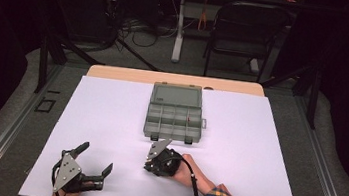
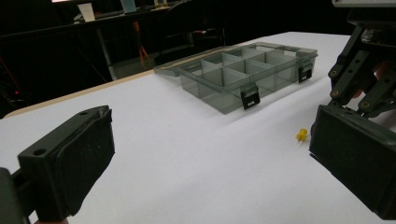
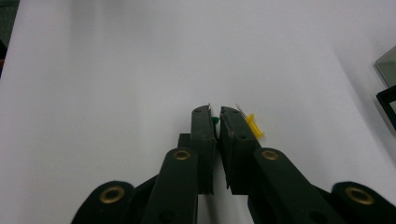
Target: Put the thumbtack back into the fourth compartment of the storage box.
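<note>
A green pushpin (image 3: 215,120) is pinched between the nearly closed jaws of the right gripper (image 3: 215,122), its metal point seen rising at the jaw tips and its green head lodged in the narrow gap. This gripper (image 1: 161,158) is held low over the white tabletop (image 1: 109,120) near the front edge, just short of the open compartment box (image 1: 174,114), which is set toward the middle of the far edge with its lid laid back. A yellow pushpin (image 3: 252,125) is found lying on the sheet just beside the outer face of one right jaw, outside the grip, with its pin slanted up and away; it is also seen on the sheet (image 2: 302,135) from the left gripper view. The box lies ahead of the right gripper, which is judged the nearer one for a drop into a compartment. The left gripper (image 1: 88,164) is held at the front left corner with its jaws spread wide and nothing between them.
</note>
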{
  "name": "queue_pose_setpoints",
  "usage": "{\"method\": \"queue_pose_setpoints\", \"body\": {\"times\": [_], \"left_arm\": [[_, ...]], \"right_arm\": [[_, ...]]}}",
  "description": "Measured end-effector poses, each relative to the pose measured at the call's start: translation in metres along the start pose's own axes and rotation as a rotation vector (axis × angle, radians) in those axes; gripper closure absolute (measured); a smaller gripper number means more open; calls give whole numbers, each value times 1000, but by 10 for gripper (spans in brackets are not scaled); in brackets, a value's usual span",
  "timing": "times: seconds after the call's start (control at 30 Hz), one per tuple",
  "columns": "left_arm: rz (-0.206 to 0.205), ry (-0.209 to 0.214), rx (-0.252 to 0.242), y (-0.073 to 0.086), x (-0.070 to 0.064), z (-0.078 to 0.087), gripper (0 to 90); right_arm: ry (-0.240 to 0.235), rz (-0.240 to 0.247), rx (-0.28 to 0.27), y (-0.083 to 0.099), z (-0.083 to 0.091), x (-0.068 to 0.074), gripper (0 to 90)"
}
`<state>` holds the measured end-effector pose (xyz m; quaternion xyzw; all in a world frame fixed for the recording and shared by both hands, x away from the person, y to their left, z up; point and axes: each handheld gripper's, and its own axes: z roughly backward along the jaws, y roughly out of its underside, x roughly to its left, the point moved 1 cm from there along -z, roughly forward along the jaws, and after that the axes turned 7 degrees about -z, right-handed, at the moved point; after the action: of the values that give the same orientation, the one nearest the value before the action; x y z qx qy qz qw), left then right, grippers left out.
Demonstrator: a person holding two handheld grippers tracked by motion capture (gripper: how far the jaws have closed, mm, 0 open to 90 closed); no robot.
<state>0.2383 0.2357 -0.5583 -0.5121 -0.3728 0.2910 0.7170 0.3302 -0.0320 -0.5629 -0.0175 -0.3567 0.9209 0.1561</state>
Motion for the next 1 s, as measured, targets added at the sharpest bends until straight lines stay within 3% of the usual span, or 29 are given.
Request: {"method": "queue_pose_setpoints", "body": {"times": [0.17,0.8,1.0], "left_arm": [[2,2,-2,0,0,0,0],[1,-1,-5,0,0,1,0],[-2,2,-3,0,-1,2,1]], "right_arm": [[1,-12,-10,0,4,0,857],[78,-30,-65,-2,34,2,859],[103,-60,-91,0,48,-3,859]]}}
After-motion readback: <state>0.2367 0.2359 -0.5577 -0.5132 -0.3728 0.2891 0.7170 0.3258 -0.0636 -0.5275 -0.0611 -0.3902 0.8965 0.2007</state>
